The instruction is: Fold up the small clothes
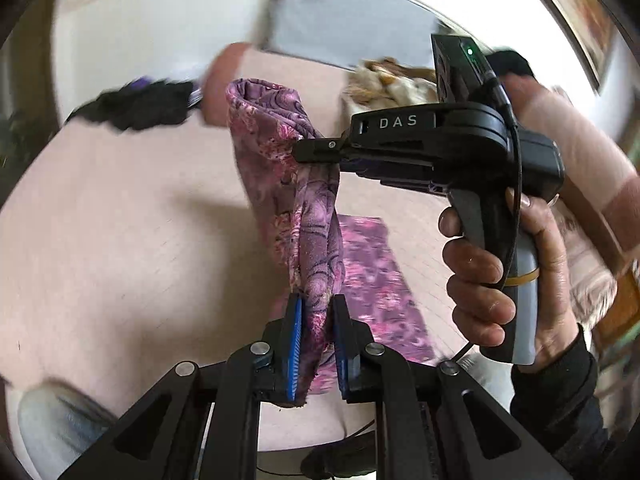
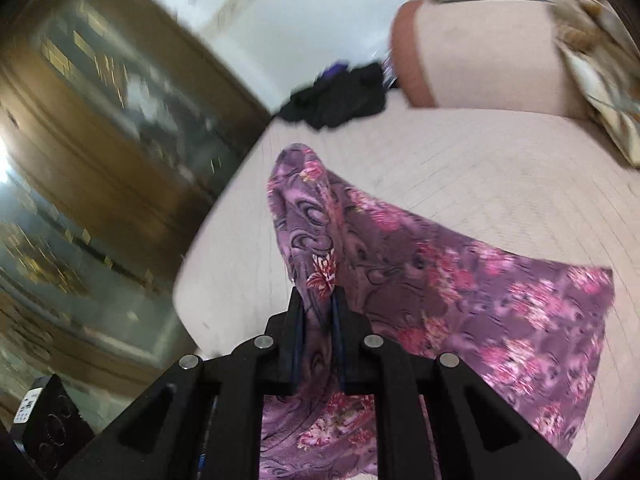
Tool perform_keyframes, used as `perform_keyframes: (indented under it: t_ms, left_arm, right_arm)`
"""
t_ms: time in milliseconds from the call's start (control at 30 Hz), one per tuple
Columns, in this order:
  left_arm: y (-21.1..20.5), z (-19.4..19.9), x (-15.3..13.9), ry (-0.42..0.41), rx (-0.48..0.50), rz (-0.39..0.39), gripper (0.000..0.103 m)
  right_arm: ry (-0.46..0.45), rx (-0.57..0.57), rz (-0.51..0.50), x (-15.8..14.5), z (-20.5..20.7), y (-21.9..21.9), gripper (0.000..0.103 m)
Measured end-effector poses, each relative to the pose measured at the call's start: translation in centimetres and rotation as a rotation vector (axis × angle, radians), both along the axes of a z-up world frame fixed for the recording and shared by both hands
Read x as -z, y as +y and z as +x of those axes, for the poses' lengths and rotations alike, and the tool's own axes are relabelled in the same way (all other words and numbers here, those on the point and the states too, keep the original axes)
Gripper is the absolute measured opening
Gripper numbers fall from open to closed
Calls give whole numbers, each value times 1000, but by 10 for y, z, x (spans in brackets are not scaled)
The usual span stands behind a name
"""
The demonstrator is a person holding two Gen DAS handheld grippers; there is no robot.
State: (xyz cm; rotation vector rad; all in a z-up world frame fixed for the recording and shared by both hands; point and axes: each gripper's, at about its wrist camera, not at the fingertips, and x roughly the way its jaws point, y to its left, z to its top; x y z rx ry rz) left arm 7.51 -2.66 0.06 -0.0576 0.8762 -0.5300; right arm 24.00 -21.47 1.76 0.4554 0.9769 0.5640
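Note:
A purple cloth with pink flower print (image 1: 280, 168) hangs lifted above a pale pink bed (image 1: 120, 220). My left gripper (image 1: 317, 304) is shut on one bunched edge of it. My right gripper (image 1: 298, 154) shows in the left wrist view, shut on the cloth higher up, held by a hand. In the right wrist view my right gripper (image 2: 318, 300) is shut on the cloth (image 2: 460, 280), which spreads down to the right over the bed (image 2: 500, 184).
A black garment (image 1: 136, 106) lies at the bed's far edge, also in the right wrist view (image 2: 340, 94). A tan patterned cloth (image 1: 392, 84) and a grey pillow (image 1: 340, 16) lie at the back. A wooden cabinet (image 2: 100, 120) stands left of the bed.

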Motion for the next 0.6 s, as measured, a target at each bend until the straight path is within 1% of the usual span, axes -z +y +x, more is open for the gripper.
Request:
perform_keyframes:
  t_ms: [67, 167, 200, 300, 400, 467, 533, 600]
  left_arm:
    - [-33, -4, -3, -20, 55, 43, 14]
    - [-77, -7, 0, -33, 121, 96, 14]
    - [-93, -6, 4, -32, 144, 113, 14]
    - [-126, 2, 22, -18, 182, 159, 14]
    - [-158, 12, 47, 19, 205, 197, 14]
    - [-176, 18, 67, 46, 216, 236, 14]
    - [-190, 23, 82, 68, 222, 265, 14]
    - [-203, 31, 98, 86, 224, 292, 14]
  right_arm:
    - [-15, 42, 69, 1, -9, -35, 12]
    - [-22, 121, 148, 14, -20, -84, 12]
    - [-20, 143, 177, 22, -23, -101, 12]
    - [4, 207, 242, 48, -28, -140, 12]
    - [21, 245, 271, 73, -31, -169, 12]
    - [60, 285, 301, 102, -29, -189, 12]
    - [123, 327, 319, 128, -27, -203, 12]
    - [187, 357, 313, 150, -23, -213, 12]
